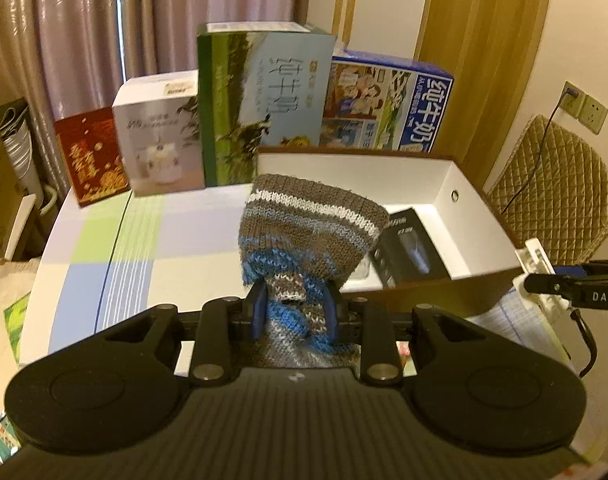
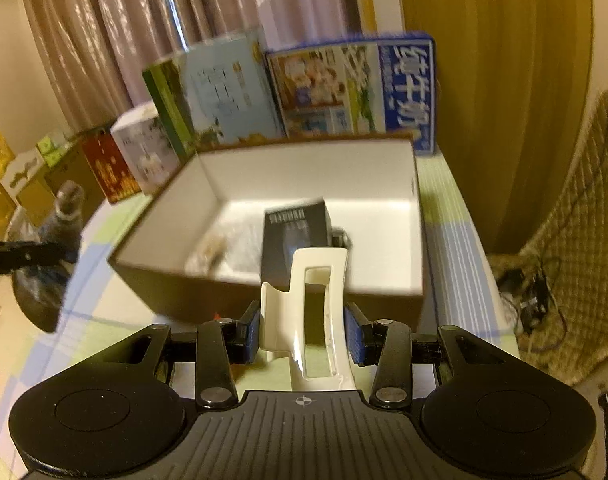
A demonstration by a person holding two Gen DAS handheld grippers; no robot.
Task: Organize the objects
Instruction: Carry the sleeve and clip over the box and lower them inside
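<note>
Pale curtains hung behind a table spread with a checked cloth, and along its far edge stood a row of cartons: a red box, a white one, a tall green milk carton and a blue one. From the left wrist view, the left gripper was clamped on the narrow end of a striped knitted sock, whose wide cuff stood up in front of the open brown box with its white lining; a small black package lay inside. The sock was held above the table, just short of the box's near corner. I judged that carrying it over the wall before letting go would serve best, since the floppy cuff could catch on the rim. From the right wrist view, which was blurred, the right gripper was closed on a white hair claw clip, held near the front wall of the same box, with the black package and something pale and crinkled, too blurred to name, lying within. The clip looked hard and slippery, so a level approach and a low release into the bare white floor beside the package seemed wise. The left gripper with its sock showed at the left edge, well apart, so the two need not collide if they went in one at a time.
</note>
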